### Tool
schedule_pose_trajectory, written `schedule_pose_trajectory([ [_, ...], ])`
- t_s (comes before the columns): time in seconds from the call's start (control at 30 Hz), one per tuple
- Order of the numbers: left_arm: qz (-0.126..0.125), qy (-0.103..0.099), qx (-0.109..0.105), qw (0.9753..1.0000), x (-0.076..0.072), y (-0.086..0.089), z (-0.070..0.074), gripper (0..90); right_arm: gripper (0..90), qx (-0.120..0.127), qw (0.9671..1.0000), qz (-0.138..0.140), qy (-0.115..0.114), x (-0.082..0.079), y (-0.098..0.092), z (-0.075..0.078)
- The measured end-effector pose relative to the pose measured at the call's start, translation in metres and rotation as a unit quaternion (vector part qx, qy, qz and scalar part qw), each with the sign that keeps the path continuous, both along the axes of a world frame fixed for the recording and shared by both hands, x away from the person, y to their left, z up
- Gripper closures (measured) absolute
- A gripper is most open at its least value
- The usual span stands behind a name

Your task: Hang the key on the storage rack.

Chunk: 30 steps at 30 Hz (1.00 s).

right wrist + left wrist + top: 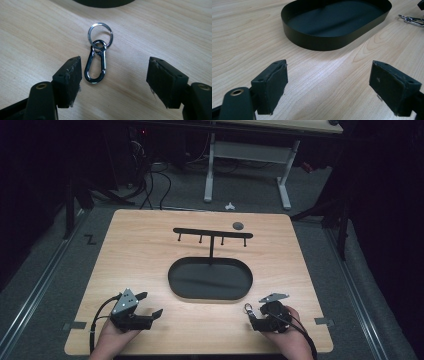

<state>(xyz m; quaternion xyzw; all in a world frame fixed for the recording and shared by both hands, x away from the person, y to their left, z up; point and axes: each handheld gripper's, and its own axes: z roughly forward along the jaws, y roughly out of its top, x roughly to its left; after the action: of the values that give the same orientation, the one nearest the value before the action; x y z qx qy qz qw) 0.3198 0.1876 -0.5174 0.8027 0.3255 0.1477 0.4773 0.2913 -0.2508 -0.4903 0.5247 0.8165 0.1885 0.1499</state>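
Metal clip (96, 65) with a round key ring (100, 35) hooked on its top end, lying flat on the wooden tabletop (140, 265). In the right claw view, clip sits between the two black jaws, much nearer the jaw at 9 o'clock, just beside it, not touching as far as can be told. Ring end points to 12 o'clock, away from the claw. In the high view, same clip and ring show as a small shiny thing (248, 308) near the tabletop's front edge, at about 5 o'clock from the tabletop's middle.

Right claw (115, 82) wide open, holding nothing, low over the tabletop right behind the clip. Held in a hand (290, 332) coming in from 6 o'clock in the high view.

Black oval tray (172, 277) at 11 o'clock from the clip, near it, in the middle of the tabletop. Thin black post rising at the tray's far rim, with a black bar (212, 233) across the top and four small pegs hanging under it. Small dark round disc (238, 225) at 1 o'clock from the bar, near the far edge.

Left claw (328, 83) also wide open, holding nothing, well apart from the clip, at 9 o'clock from it. In the left claw view, tray straight ahead and clip far off at 2 o'clock.
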Motion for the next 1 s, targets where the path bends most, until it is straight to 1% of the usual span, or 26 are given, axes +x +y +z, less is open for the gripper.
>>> schedule_pose_trajectory([
  [0.07, -0.001, -0.001, 0.0, 1.0, 0.0, 0.0, 0.0, 15.7, 27.6, -0.006, 0.9998, 0.002, 0.018, 0.003, 0.002, 0.001],
  [0.2, -0.002, -0.001, 0.001, 1.0, 0.0, 0.0, 0.0, 15.7, 26.8, -0.024, 0.999, 0.01, 0.036, 0.007, 0.008, 0.004],
  [0.3, -0.001, 0.002, 0.0, 1.0, 0.0, 0.001, 0.0, 15.7, 26.0, -0.033, 0.9977, 0.011, 0.058, 0.011, 0.012, 0.005],
  [0.4, -0.002, 0.002, -0.002, 1.0, 0.0, 0.001, 0.0, 15.7, 25.4, -0.042, 0.9964, 0.01, 0.073, 0.015, 0.015, 0.006],
  [0.5, -0.003, 0.003, -0.005, 1.0, 0.0, 0.001, 0.0, 15.7, 24.7, -0.062, 0.9943, 0.014, 0.086, 0.018, 0.018, 0.009],
  [0.6, -0.006, 0.003, -0.006, 1.0, 0.0, 0.001, 0.0, 15.9, 24.7, -0.063, 0.992, 0.01, 0.108, 0.021, 0.02, 0.009],
  [0.67, -0.007, 0.005, -0.005, 0.9999, 0.0, 0.001, 0.0, 15.9, 24.9, -0.07, 0.9902, 0.011, 0.121, 0.024, 0.022, 0.009],
  [0.73, -0.008, 0.004, -0.006, 0.9999, -0.001, 0.001, 0.0, 15.9, 24.9, -0.079, 0.9886, 0.015, 0.127, 0.025, 0.024, 0.009],
  [0.77, -0.008, 0.004, -0.007, 0.9999, -0.001, 0.001, 0.0, 16.0, 24.9, -0.085, 0.988, 0.023, 0.127, 0.026, 0.025, 0.009],
  [0.8, -0.008, 0.005, -0.008, 0.9999, -0.001, 0.001, 0.0, 16.1, 24.7, -0.084, 0.9874, 0.019, 0.132, 0.026, 0.027, 0.01],
  [0.83, -0.008, 0.005, -0.008, 0.9999, -0.001, 0.001, 0.0, 16.1, 24.7, -0.087, 0.9869, 0.021, 0.135, 0.027, 0.029, 0.011],
  [0.9, -0.011, 0.006, -0.007, 0.9999, -0.002, 0.0, 0.0, 16.2, 24.1, -0.088, 0.9871, 0.018, 0.132, 0.029, 0.031, 0.013],
  [1.0, -0.012, 0.004, -0.007, 0.9999, -0.002, 0.0, 0.0, 16.4, 23.4, -0.087, 0.9862, 0.027, 0.138, 0.03, 0.035, 0.015],
])
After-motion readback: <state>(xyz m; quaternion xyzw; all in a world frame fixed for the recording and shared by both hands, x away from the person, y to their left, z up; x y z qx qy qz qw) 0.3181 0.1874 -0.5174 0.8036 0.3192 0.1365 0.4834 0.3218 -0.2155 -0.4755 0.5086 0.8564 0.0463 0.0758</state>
